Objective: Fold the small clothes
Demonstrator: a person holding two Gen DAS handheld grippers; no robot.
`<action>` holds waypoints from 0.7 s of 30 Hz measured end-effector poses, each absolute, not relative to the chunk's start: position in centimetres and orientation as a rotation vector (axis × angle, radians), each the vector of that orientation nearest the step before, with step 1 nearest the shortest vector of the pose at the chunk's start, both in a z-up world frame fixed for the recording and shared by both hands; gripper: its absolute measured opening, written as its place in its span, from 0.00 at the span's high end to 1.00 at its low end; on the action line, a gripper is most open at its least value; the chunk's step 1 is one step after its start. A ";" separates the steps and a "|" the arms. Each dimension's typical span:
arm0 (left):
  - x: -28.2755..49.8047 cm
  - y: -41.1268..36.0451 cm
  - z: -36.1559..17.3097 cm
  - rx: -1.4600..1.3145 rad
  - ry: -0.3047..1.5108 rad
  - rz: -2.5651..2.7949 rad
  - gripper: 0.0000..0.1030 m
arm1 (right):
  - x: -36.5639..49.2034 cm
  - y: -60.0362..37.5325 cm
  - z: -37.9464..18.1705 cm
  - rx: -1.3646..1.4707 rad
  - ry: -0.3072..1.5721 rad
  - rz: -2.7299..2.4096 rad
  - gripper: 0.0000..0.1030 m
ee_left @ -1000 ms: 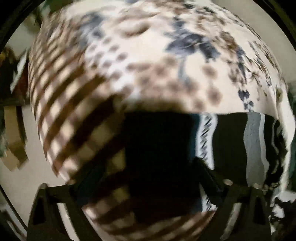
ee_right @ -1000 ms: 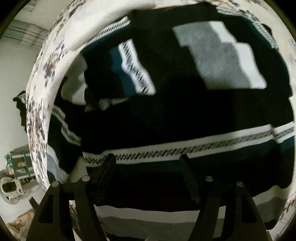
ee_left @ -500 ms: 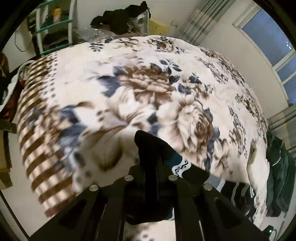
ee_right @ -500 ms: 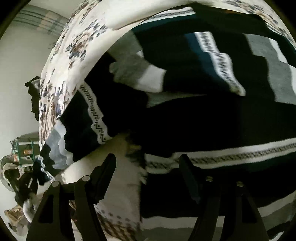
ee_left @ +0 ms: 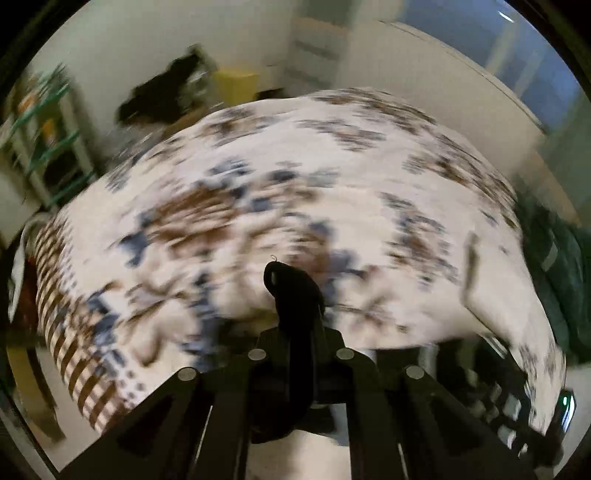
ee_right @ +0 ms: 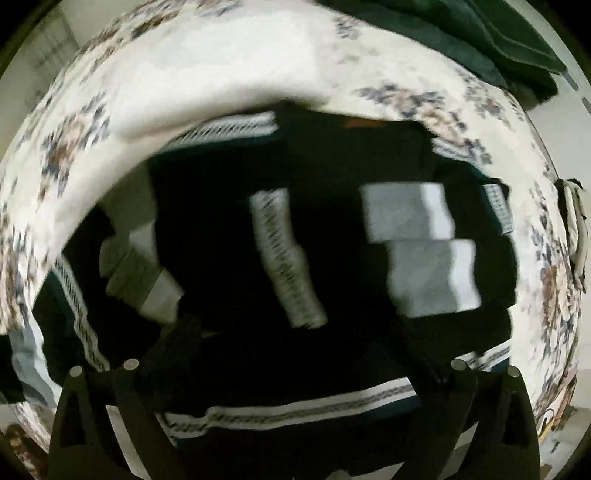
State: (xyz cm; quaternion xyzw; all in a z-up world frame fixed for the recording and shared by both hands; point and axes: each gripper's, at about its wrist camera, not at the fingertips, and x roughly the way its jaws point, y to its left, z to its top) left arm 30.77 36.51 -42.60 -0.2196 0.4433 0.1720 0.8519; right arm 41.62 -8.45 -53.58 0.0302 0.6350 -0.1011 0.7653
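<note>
A black sweater (ee_right: 332, 229) with white patterned bands and grey blocks lies spread on the floral bed cover (ee_right: 221, 74). My right gripper (ee_right: 299, 354) is open and hovers just above the sweater, with cloth between and under its fingers. My left gripper (ee_left: 295, 332) is shut on a black fold of the sweater (ee_left: 291, 291) and holds it up above the bed cover (ee_left: 258, 184). The rest of the sweater hangs below the left gripper, partly seen at the lower right (ee_left: 491, 376).
A dark green garment (ee_right: 461, 33) lies at the far edge of the bed; it also shows in the left wrist view (ee_left: 565, 280). A green shelf rack (ee_left: 48, 136) and a dark pile (ee_left: 162, 96) stand beyond the bed by the wall.
My left gripper shut on the black sweater edge and lifted it away from the bed. My right gripper swung over the sweater and stayed open.
</note>
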 end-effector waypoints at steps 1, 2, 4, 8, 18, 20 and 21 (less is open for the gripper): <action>31.6 34.5 -41.7 -0.435 0.935 0.325 0.95 | 41.8 -10.4 -53.2 0.093 1.375 -0.229 0.01; 32.6 31.9 -40.9 -0.414 0.934 0.275 0.95 | 41.7 -11.9 -52.8 0.124 1.370 -0.241 0.01; 34.5 26.7 -39.7 -0.377 0.939 0.186 0.95 | 41.0 -16.4 -52.4 0.207 1.365 -0.268 0.01; 38.1 12.1 -39.3 -0.316 0.980 -0.035 0.95 | 39.6 -25.4 -52.3 0.336 1.381 -0.322 0.01; 41.6 -20.8 -46.7 -0.157 1.175 -0.317 0.90 | 34.8 -47.8 -52.2 0.408 1.440 -0.439 0.01; 41.9 -24.4 -48.5 -0.121 1.200 -0.295 0.90 | 34.4 -51.0 -52.3 0.444 1.448 -0.427 0.01; 41.9 -25.6 -49.2 -0.112 1.201 -0.285 0.89 | 34.2 -52.8 -52.4 0.470 1.463 -0.406 0.01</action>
